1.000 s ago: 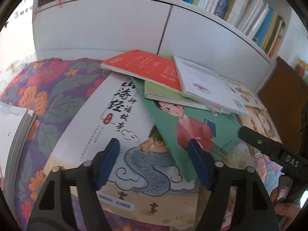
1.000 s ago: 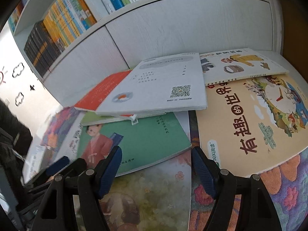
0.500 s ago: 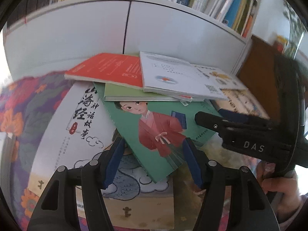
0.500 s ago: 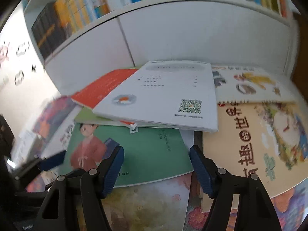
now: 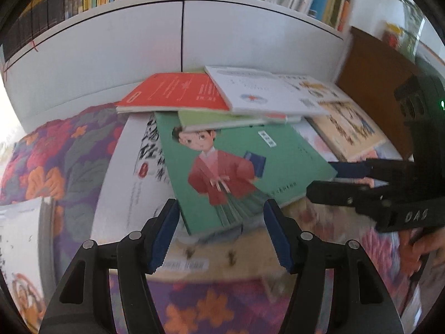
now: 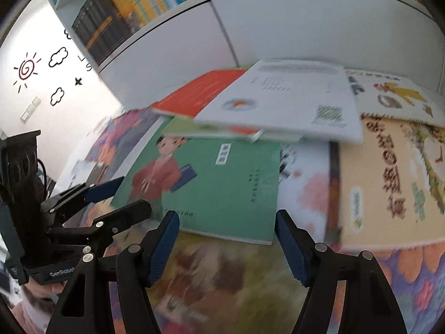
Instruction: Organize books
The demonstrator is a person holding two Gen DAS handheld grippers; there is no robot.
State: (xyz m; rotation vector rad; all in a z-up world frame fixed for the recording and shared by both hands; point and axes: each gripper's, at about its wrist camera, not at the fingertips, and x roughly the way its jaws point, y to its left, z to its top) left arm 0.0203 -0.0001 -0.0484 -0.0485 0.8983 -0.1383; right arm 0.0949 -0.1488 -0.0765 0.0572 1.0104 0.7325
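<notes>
Both claws, left claw [image 5: 219,232] and right claw [image 6: 226,246], hang apart, empty; pinch the green book [image 5: 244,167] by its near edge, lifting level.

Bright daylight, glare at left, motion blur, fisheye-curved dark edges

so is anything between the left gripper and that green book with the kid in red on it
Nothing visible blocks the near edge: the open left gripper faces the green book directly. At the far end, a light green book with red and white books stacked overlaps it.
</notes>
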